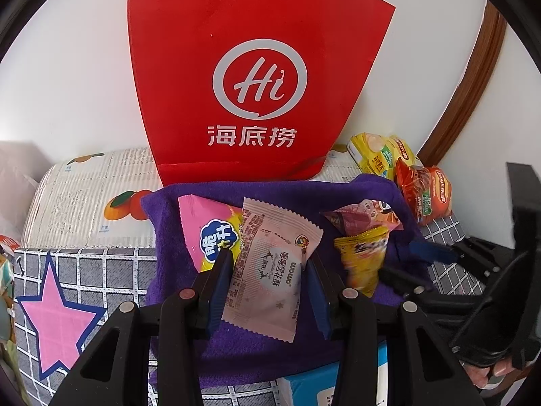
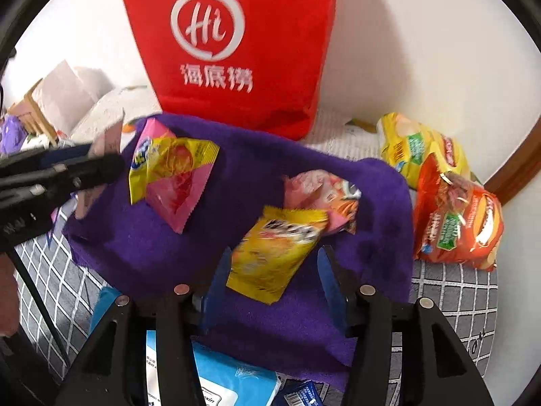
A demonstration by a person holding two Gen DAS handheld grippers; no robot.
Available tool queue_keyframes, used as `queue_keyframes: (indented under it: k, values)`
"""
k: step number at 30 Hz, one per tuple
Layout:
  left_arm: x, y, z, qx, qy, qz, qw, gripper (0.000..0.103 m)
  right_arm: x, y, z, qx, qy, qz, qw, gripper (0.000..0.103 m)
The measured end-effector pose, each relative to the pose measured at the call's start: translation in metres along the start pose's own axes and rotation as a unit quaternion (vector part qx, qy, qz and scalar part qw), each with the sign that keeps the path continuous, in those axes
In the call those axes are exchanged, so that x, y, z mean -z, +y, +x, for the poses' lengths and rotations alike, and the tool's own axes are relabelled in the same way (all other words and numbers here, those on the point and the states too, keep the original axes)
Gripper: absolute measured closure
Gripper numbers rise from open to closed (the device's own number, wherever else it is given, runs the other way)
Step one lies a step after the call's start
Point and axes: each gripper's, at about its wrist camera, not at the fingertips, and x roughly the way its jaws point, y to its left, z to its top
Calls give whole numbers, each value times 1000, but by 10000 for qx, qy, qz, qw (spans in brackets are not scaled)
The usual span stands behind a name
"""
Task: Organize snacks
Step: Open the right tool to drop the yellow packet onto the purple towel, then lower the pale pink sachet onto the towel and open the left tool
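My left gripper point(image 1: 270, 267) is shut on a pale pink snack packet point(image 1: 270, 270), held between its blue pads above a purple towel point(image 1: 270, 355). A pink and yellow packet point(image 1: 209, 233) lies on the towel behind it. My right gripper point(image 2: 274, 270) is open, its fingers on either side of a yellow snack packet point(image 2: 274, 257) on the towel point(image 2: 236, 203). A pink packet point(image 2: 321, 193) lies just beyond it. The left gripper shows at the left of the right wrist view point(image 2: 84, 165), with the pale packet in it.
A tall red paper bag point(image 1: 257, 77) stands upright behind the towel against a white wall. Yellow and orange chip bags point(image 2: 449, 203) lie at the right. A blue tissue pack point(image 2: 233, 382) lies near the towel's front edge. A grey checked cloth point(image 1: 84, 270) with a pink star covers the surface.
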Motion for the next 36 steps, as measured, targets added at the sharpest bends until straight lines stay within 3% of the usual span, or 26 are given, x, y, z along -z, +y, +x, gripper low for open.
queue_keyframes:
  k: [12,36]
  values:
    - [5,-8,16,-231,263,127,9993,62,-5,-35,-38,-29,-646,761,9950,45]
    - [14,-2,46,-448,733,47,9963,61,-4,-50,-40,-182,-595,1091,9921,45]
